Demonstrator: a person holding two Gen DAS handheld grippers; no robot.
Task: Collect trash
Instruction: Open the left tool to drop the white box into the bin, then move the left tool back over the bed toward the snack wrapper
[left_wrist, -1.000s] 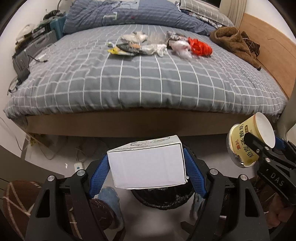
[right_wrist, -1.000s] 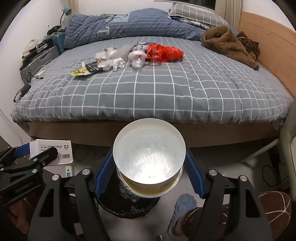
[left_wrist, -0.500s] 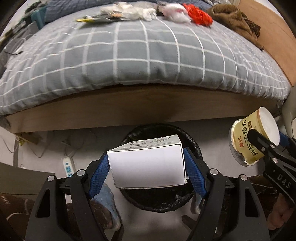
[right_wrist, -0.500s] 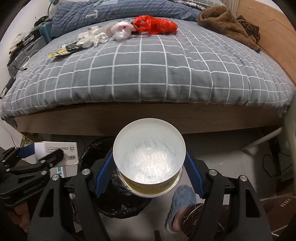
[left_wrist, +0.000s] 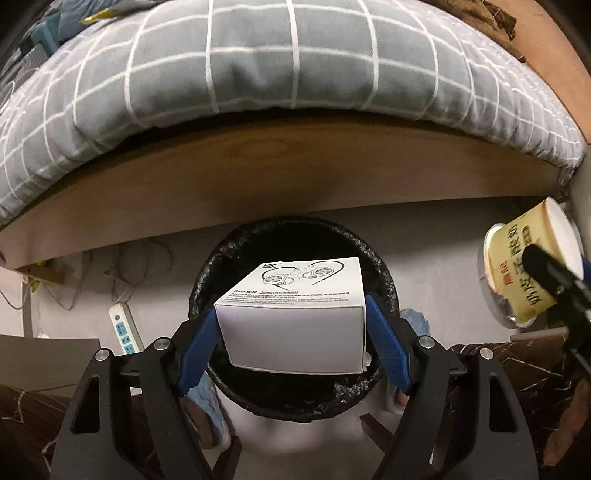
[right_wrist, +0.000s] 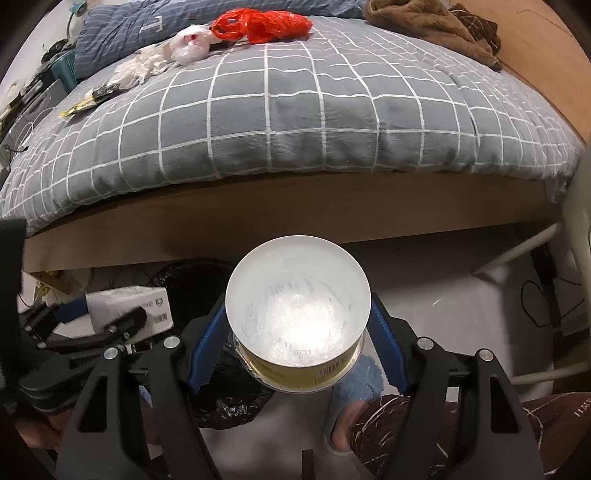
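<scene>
My left gripper (left_wrist: 291, 332) is shut on a white cardboard box (left_wrist: 295, 325) with an earphone drawing on top, and holds it right above a round bin lined with a black bag (left_wrist: 214, 280). My right gripper (right_wrist: 297, 332) is shut on a yellow paper cup (right_wrist: 297, 314) with a white inside, held just right of the bin (right_wrist: 229, 398). The cup also shows at the right edge of the left wrist view (left_wrist: 524, 273). The box shows at the left of the right wrist view (right_wrist: 125, 302). More trash lies on the bed: a red bag (right_wrist: 266, 22), white plastic (right_wrist: 188, 48) and wrappers (right_wrist: 92, 98).
The bed (right_wrist: 295, 122) with a grey checked cover and a wooden side board (left_wrist: 295, 184) stands just behind the bin. A power strip (left_wrist: 123, 328) and cables lie on the floor at the left. My feet in blue slippers (right_wrist: 354, 384) are beside the bin.
Both grippers tilted down and moved toward the floor. The box now hangs over the bin's mouth, and the cup has come lower beside it.
</scene>
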